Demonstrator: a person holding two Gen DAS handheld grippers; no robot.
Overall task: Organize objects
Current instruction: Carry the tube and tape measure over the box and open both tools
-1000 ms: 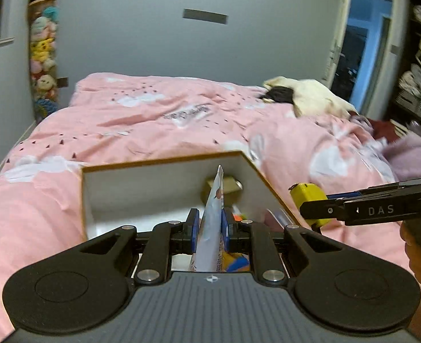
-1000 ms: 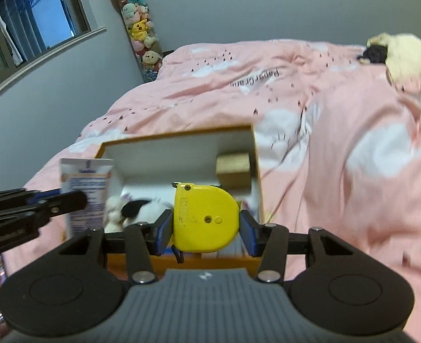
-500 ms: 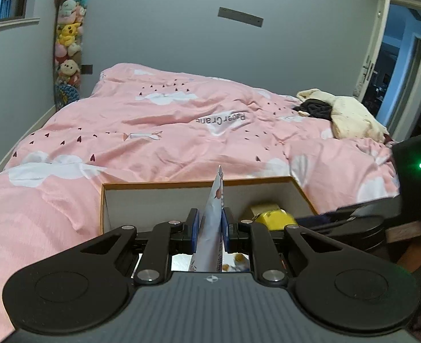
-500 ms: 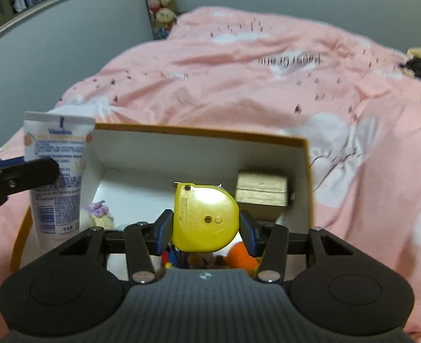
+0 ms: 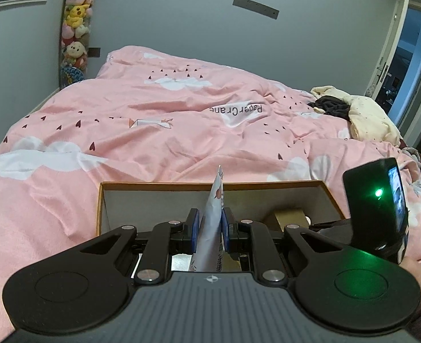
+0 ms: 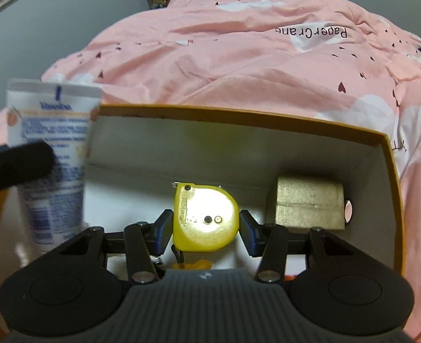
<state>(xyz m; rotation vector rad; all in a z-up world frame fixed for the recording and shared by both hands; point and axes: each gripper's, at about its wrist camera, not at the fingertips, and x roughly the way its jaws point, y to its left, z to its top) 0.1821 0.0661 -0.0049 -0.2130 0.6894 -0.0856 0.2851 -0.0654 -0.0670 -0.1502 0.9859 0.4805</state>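
An open cardboard box [image 5: 159, 184] [image 6: 267, 118] with an orange rim and white inside sits on the pink bed. My left gripper [image 5: 210, 228] is shut on a white Vaseline tube [image 5: 212, 228] [image 6: 53, 154], held upright over the box's near left side. My right gripper [image 6: 205, 225] is inside the box. Its jaws stand slightly apart from a yellow tape measure [image 6: 204, 221] between them; a small gap shows on each side. A gold block [image 6: 309, 204] [image 5: 289, 217] lies in the box's right part.
The pink duvet [image 5: 182, 120] with cloud prints surrounds the box. Cream and dark clothes [image 5: 353, 111] lie at the bed's far right. A column of plush toys [image 5: 76, 28] stands in the far left corner. An orange item [image 6: 193, 264] shows low in the box.
My right gripper has gone down into the box with the tape measure and its jaws have opened slightly off it. My left gripper has drawn back and kept the tube.
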